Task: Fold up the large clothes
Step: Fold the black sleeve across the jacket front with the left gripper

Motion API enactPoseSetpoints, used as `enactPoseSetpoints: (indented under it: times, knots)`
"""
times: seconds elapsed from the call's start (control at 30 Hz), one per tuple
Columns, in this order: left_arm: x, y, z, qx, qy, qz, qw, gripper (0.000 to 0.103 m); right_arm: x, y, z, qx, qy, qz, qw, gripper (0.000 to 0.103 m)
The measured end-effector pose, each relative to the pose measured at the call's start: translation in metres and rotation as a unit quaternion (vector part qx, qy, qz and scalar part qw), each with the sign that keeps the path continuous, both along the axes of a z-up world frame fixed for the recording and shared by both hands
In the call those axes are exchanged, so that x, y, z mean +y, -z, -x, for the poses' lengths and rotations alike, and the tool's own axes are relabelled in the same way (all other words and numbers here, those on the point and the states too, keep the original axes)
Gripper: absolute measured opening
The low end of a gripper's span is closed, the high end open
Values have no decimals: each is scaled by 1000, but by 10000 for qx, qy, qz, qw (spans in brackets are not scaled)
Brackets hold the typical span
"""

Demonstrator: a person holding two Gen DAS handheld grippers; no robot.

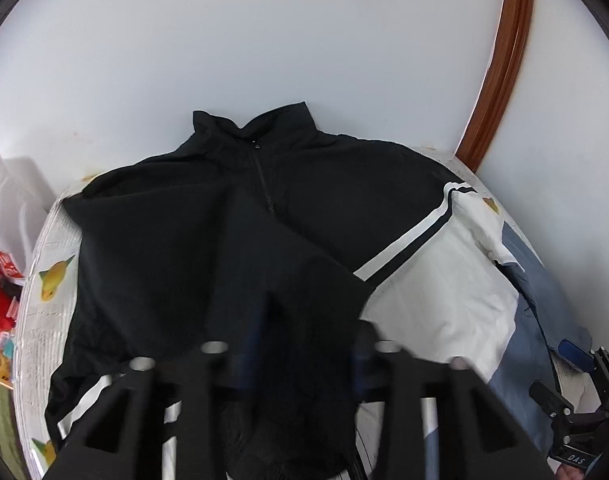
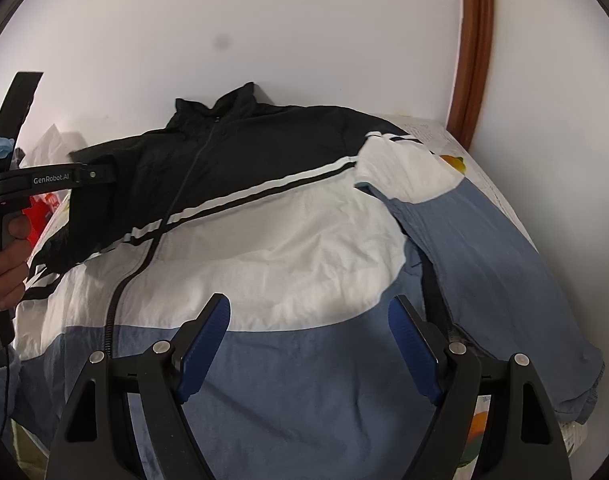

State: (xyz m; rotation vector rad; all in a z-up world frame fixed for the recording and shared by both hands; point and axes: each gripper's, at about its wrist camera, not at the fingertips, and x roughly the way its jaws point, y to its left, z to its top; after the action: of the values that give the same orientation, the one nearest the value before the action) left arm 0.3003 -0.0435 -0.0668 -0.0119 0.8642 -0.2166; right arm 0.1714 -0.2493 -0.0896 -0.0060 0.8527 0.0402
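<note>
A large zip jacket (image 2: 264,240), black on top, white in the middle and blue below, lies front-up on the table with its collar (image 2: 224,108) toward the wall. Its right sleeve (image 2: 484,248) lies flat along the table edge. My left gripper (image 1: 304,344) is shut on the black left sleeve (image 1: 304,280) and holds it over the jacket's chest; it also shows in the right wrist view (image 2: 96,174). My right gripper (image 2: 310,320) is open and empty, hovering over the blue lower front.
The table (image 1: 48,264) has a printed cover with fruit pictures and stands against a white wall. A wooden door frame (image 2: 476,40) is at the right. White bags (image 1: 8,200) and red packaging (image 1: 0,288) sit left of the table.
</note>
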Motion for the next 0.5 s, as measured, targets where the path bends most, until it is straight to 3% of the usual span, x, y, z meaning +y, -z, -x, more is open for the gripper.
enactPoseSetpoints:
  times: [0.07, 0.27, 0.33, 0.43, 0.5]
  knots:
    - [4, -8, 13, -92, 149, 203, 9996, 53, 7, -2, 2, -40, -35, 56, 10000, 81]
    - [30, -29, 49, -446, 94, 232, 9987, 61, 38, -13, 6, -127, -286, 70, 9995, 81]
    - [52, -30, 60, -526, -130, 210, 9983, 62, 51, -16, 5, -185, -393, 151, 9989, 80]
    - [84, -22, 70, -441, -482, 171, 9977, 63, 75, -19, 1, -212, -657, 198, 9974, 68]
    - [110, -12, 78, -407, -796, 95, 9959, 63, 91, -19, -4, -157, -845, 207, 9961, 66]
